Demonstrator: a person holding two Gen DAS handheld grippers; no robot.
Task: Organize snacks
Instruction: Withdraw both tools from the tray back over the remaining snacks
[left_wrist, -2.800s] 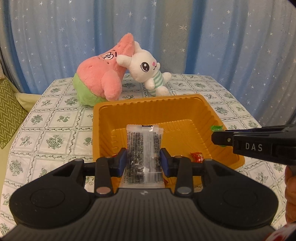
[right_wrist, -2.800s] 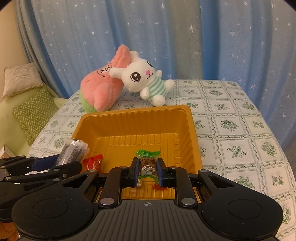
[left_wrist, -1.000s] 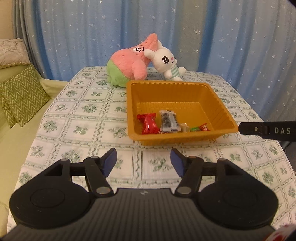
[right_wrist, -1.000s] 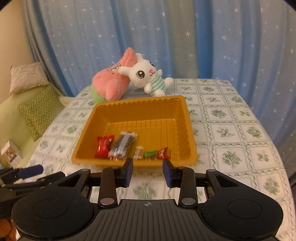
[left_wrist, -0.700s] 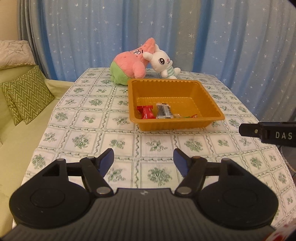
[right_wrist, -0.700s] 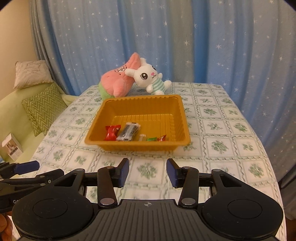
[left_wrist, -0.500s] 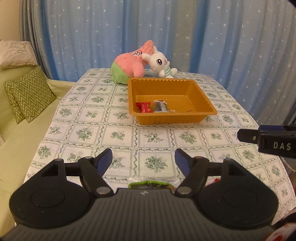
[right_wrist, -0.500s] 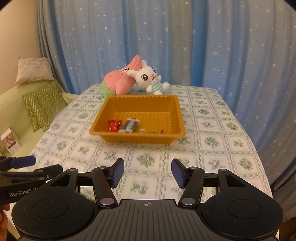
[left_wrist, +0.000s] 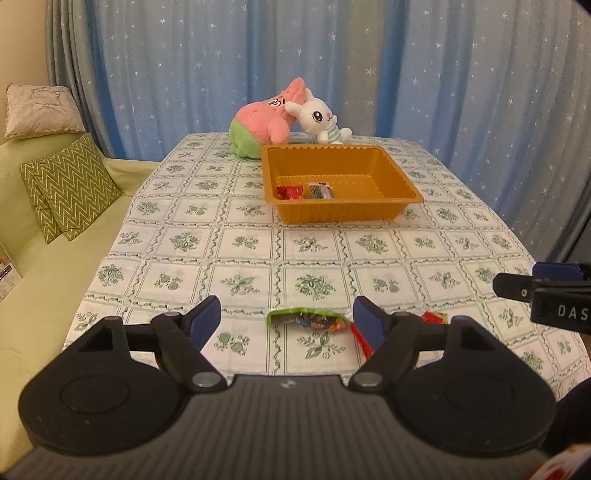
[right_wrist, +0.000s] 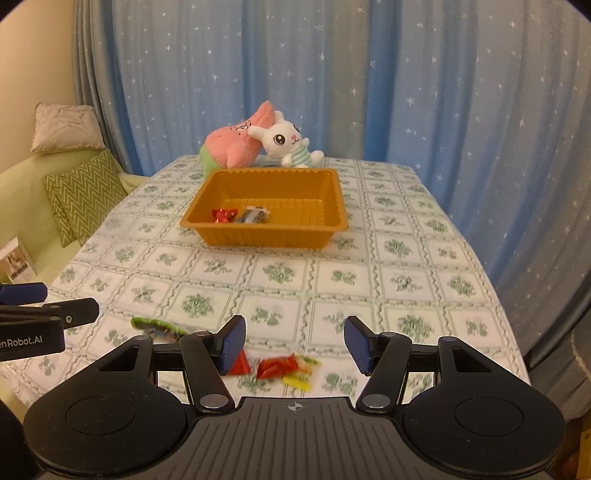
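Observation:
An orange tray (left_wrist: 399, 199) (right_wrist: 332, 218) stands mid-table and holds a red candy (left_wrist: 290, 192) (right_wrist: 223, 215) and a dark snack bar (left_wrist: 320, 191) (right_wrist: 254, 215). My left gripper (left_wrist: 287, 320) is open and empty above the near table edge. A green-edged snack packet (left_wrist: 308, 319) (right_wrist: 157, 325) lies just beyond its fingertips. My right gripper (right_wrist: 294, 345) is open and empty. Red and yellow-green wrapped candies (right_wrist: 284, 367) lie between its fingers on the cloth. Red wrappers (left_wrist: 434, 316) show by the left gripper's right finger.
A pink star plush (left_wrist: 262, 125) and a white bunny plush (left_wrist: 321, 120) lie behind the tray. A green sofa with zigzag cushions (left_wrist: 70, 184) is left of the table. Blue starred curtains hang behind. The right gripper's tip (left_wrist: 517, 288) shows at the right.
Both grippers let go of their snacks into the tray, opened, and pulled back to the near table edge. Loose snacks at the near edge have come into view.

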